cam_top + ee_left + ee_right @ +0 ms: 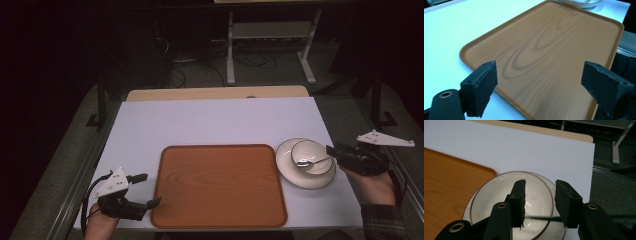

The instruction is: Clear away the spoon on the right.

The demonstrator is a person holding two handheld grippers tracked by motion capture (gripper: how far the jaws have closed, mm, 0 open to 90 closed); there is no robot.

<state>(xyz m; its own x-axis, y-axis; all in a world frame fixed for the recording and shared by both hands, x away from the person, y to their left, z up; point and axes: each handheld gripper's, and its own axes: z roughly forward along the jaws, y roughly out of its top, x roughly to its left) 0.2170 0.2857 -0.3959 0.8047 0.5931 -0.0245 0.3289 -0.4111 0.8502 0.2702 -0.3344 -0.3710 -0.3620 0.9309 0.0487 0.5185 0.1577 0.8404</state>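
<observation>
One tray, one bowl on plate — one spoon, seemingly.

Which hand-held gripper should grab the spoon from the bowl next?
Right. The right hand-held gripper has its jaws open astride the spoon handle over the bowl. The left hand-held gripper is across the tray, far off.

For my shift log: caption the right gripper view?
Right gripper over bowl on plate, jaws straddling the spoon handle, beside tray.
</observation>
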